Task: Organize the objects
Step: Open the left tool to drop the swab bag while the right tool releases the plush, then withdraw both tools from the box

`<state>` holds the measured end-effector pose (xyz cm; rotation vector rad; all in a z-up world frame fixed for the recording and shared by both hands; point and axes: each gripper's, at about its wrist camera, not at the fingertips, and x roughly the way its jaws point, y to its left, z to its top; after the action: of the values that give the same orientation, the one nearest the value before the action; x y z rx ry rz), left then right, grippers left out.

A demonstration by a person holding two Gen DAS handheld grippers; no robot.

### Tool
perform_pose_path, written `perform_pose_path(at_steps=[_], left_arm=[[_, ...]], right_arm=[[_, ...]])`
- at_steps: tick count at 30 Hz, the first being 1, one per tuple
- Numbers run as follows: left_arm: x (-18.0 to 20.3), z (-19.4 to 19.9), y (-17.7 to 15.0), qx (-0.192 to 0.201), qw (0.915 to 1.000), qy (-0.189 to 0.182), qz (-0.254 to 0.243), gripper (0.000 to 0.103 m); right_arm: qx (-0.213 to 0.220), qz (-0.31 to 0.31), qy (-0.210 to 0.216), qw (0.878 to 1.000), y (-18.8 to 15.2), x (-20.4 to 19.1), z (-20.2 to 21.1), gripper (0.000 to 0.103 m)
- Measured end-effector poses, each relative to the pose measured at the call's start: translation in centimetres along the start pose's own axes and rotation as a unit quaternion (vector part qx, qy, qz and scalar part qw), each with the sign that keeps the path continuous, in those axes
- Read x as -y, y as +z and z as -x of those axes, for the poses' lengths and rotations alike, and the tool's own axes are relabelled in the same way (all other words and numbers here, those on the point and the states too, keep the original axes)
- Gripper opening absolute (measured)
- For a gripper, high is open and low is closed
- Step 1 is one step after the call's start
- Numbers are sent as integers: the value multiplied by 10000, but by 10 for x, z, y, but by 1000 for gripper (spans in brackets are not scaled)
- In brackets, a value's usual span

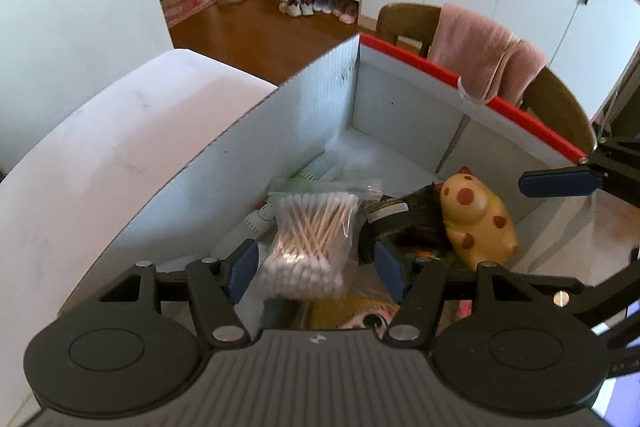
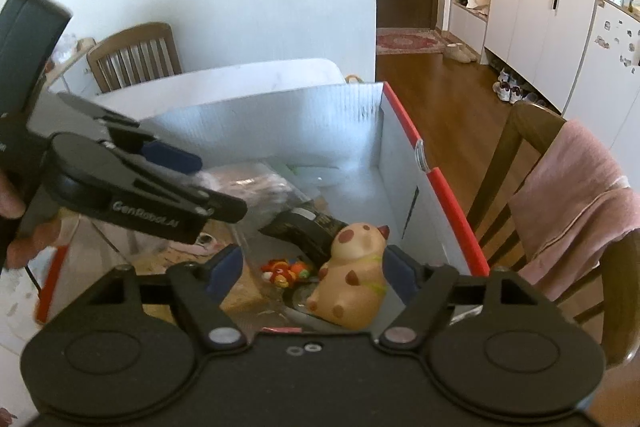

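Note:
An open cardboard box [image 1: 280, 131] with a red rim holds the objects. A clear bag of cotton swabs [image 1: 308, 227] lies in it between the blue pads of my left gripper [image 1: 316, 267], which stands open without pressing the bag. Beside it lie a black strap [image 1: 400, 223] and a tan spotted animal toy [image 1: 476, 219]. In the right wrist view the toy [image 2: 352, 275] rests in the box [image 2: 280, 119] between the spread jaws of my right gripper [image 2: 314, 271], which is open. A small colourful toy [image 2: 288, 271] sits left of the animal toy.
The box stands on a white table [image 1: 100, 147]. A wooden chair with a pink towel [image 2: 580, 195] is close behind the red rim. Another chair [image 2: 136, 55] stands at the table's far side. A person's fingers [image 2: 24, 247] hold the left gripper's handle.

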<state>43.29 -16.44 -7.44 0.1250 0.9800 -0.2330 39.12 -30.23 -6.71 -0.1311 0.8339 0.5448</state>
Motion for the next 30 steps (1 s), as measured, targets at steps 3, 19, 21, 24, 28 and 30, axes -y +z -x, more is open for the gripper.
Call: perform_pose_path(at_steps=[3, 19, 21, 24, 28, 30], left_arm=[[1, 15, -6, 161, 9999, -7, 61, 63], [10, 105, -62, 1229, 9921, 156, 209, 69], [10, 114, -69, 1304, 9910, 117, 263, 70], [8, 126, -78, 1374, 9897, 123, 389, 70], [4, 142, -92, 1473, 9870, 186, 620, 83], [2, 147, -99, 1508, 9856, 244, 726, 84]], right_arm=[[100, -52, 24, 9999, 0, -4, 11, 79], [636, -365, 96, 9973, -14, -25, 61, 95], [725, -352, 102, 9967, -16, -31, 68, 97], [816, -332, 104, 9961, -19, -39, 76, 100], [961, -330, 66, 9948, -23, -51, 87, 102], [1017, -339, 41, 9942, -26, -57, 90, 102]])
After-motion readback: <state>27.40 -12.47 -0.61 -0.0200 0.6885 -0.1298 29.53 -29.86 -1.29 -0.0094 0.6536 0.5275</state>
